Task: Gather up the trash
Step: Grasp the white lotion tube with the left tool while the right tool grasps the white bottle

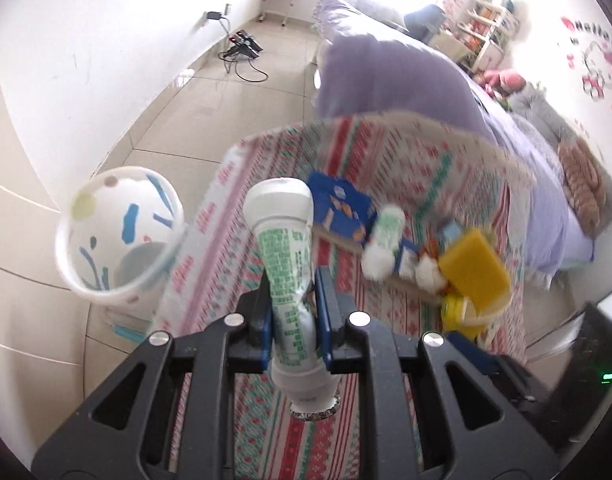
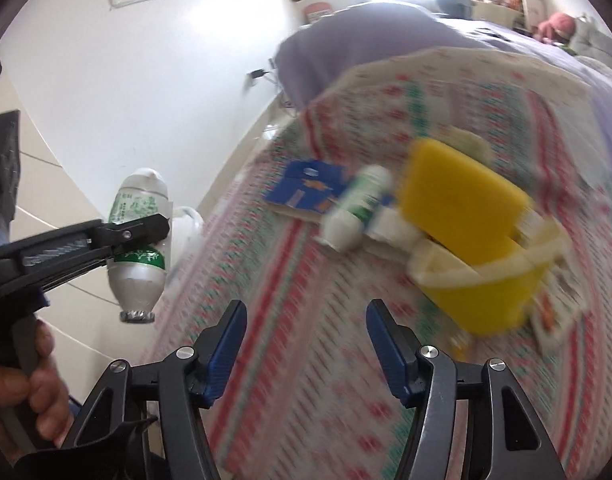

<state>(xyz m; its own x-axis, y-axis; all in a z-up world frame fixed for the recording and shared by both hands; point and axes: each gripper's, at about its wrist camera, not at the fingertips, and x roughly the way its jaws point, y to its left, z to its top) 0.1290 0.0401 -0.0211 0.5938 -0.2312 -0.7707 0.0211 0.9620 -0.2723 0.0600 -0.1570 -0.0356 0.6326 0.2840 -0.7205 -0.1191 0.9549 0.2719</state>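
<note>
The left gripper point(image 1: 294, 300) was angled downward over the edge of a table point(image 1: 385, 152) covered in a red, green and white patterned cloth. Its jaws were clamped on a squashed plastic bottle point(image 1: 288, 264), held crosswise around the middle. The bottle was white with a green printed label; its flat base pointed away from the camera and its ridged cap hung toward the floor. In the right wrist view the same gripper point(image 2: 162, 240) was seen from the side, gripped by a hand point(image 2: 26, 392) at the lower left, with the bottle point(image 2: 140, 248) held clear of the table edge, above the tiled floor.

Just left of the held bottle, a white bin point(image 1: 118, 240) with coloured spots and streaks stood on the floor beside the table, its mouth open.

The right gripper point(image 2: 306, 348) was also pointed down at the tabletop, its blue-padded jaws standing apart with nothing between them.

Further on the table lay a second white and green bottle point(image 2: 357, 208) on its side, next to a blue card point(image 2: 306, 192) and a yellow tub point(image 2: 493, 292) holding a yellow sponge point(image 2: 457, 188). These were blurred.
</note>
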